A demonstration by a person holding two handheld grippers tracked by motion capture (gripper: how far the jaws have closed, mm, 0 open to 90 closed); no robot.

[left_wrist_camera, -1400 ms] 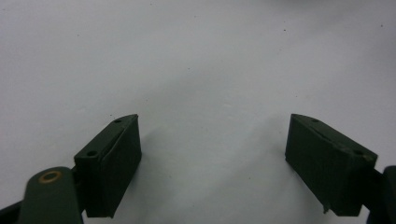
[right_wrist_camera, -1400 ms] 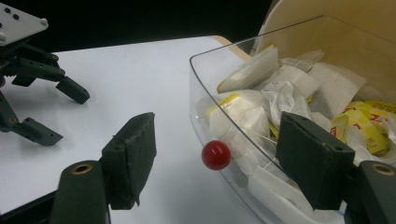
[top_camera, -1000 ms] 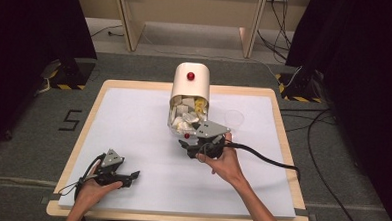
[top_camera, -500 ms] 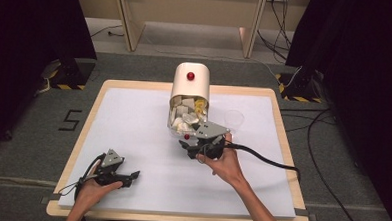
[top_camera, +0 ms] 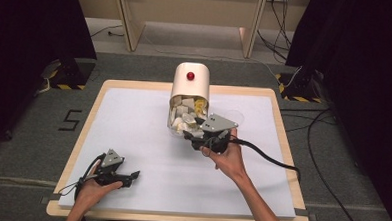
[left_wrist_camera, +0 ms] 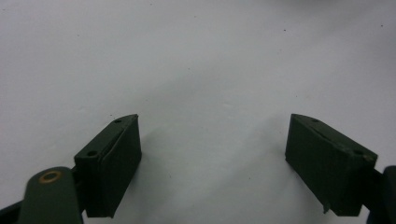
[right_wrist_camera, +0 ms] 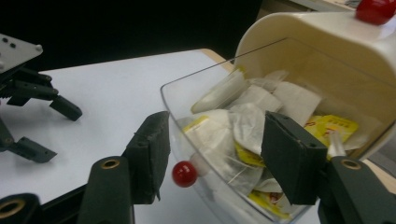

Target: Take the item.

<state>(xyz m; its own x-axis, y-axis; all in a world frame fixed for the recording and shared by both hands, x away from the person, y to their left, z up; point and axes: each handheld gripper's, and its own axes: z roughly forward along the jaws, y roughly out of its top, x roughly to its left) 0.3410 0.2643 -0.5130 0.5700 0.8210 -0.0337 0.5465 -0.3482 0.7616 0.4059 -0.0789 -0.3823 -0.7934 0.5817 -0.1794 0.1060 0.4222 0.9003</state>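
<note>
While the right tongs (right_wrist_camera: 212,154) have just been closing astride the clear drawer front (right_wrist_camera: 187,112) and its red knob (right_wrist_camera: 184,174), not yet pinching, the cream tea-bag box (top_camera: 190,85) stands mid-bench (top_camera: 133,118); left tongs (left_wrist_camera: 212,163) rest gaping.

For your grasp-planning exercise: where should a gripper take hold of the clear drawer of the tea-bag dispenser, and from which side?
Grip the small red knob on the clear drawer front, approaching from the person's side. It juts from the tilted front, probably the easiest hold.
</note>
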